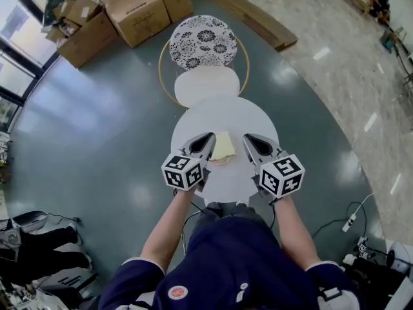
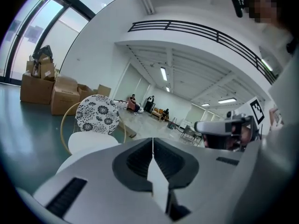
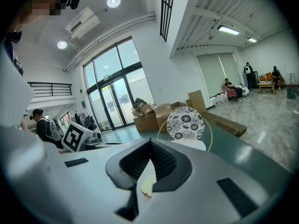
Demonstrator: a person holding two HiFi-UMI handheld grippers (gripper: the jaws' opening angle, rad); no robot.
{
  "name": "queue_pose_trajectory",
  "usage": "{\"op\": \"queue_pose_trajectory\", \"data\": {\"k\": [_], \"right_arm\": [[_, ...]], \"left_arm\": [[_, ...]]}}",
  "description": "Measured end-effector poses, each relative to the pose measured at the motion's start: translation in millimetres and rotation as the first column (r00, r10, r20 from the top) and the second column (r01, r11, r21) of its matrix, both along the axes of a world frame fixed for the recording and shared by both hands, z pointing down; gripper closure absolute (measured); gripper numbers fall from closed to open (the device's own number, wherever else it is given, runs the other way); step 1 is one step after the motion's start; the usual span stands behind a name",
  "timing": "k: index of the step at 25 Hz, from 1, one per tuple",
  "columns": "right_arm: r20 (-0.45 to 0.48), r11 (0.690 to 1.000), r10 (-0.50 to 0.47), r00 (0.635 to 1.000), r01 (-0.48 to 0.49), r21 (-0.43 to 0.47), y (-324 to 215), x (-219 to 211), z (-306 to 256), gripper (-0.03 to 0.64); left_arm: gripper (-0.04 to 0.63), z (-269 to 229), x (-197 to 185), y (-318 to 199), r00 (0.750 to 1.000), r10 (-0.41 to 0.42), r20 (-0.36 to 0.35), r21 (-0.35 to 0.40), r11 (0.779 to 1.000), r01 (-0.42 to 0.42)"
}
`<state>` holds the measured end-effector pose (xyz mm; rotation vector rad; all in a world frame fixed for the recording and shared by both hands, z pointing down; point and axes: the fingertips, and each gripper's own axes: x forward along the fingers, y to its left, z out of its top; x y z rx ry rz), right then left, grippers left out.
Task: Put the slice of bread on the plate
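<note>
A pale yellow slice of bread (image 1: 224, 146) lies on a small plate (image 1: 219, 162) on the round white table (image 1: 226, 112); only a thin edge of the plate peeks out beneath it. My left gripper (image 1: 206, 141) hangs just left of the bread and my right gripper (image 1: 250, 141) just right of it, both above the table. In the left gripper view the left gripper (image 2: 153, 140) has its jaws together with nothing between them. The right gripper (image 3: 150, 142) is shut too, and the bread (image 3: 147, 185) shows below its jaws.
A chair with a flower-patterned back (image 1: 203, 42) and white seat (image 1: 206, 86) stands against the table's far side. Cardboard boxes (image 1: 132, 8) and long wooden boards (image 1: 255, 15) lie on the floor beyond. A bystander's shoes (image 1: 45, 247) are at the lower left.
</note>
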<state>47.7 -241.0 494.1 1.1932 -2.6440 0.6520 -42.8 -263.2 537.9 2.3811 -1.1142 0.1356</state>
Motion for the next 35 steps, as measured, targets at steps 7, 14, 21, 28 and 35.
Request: {"op": "queue_pose_trajectory", "data": {"k": [7, 14, 21, 28, 35], "right_arm": [[0.029, 0.998, -0.008, 1.0, 0.006, 0.057, 0, -4, -24, 0.611], [0.054, 0.993, -0.013, 0.998, 0.007, 0.115, 3, -3, -50, 0.611], [0.052, 0.984, -0.017, 0.999, 0.007, 0.178, 5, -4, -73, 0.611], [0.053, 0.978, -0.014, 0.999, 0.003, 0.209, 9, 0, -85, 0.611], [0.057, 0.975, -0.028, 0.998, 0.015, 0.222, 14, 1, -90, 0.611]], "left_arm": [[0.588, -62, 17, 16, 0.995, 0.061, -0.074, 0.101, 0.993, -0.053], [0.588, -106, 27, 34, 0.989, 0.1, -0.108, 0.18, 0.98, -0.08], [0.588, -130, 32, 43, 0.983, 0.129, -0.128, 0.229, 0.968, -0.097], [0.588, -139, 39, 48, 0.982, 0.139, -0.129, 0.247, 0.963, -0.104], [0.588, -142, 45, 52, 0.981, 0.147, -0.129, 0.252, 0.961, -0.111]]}}
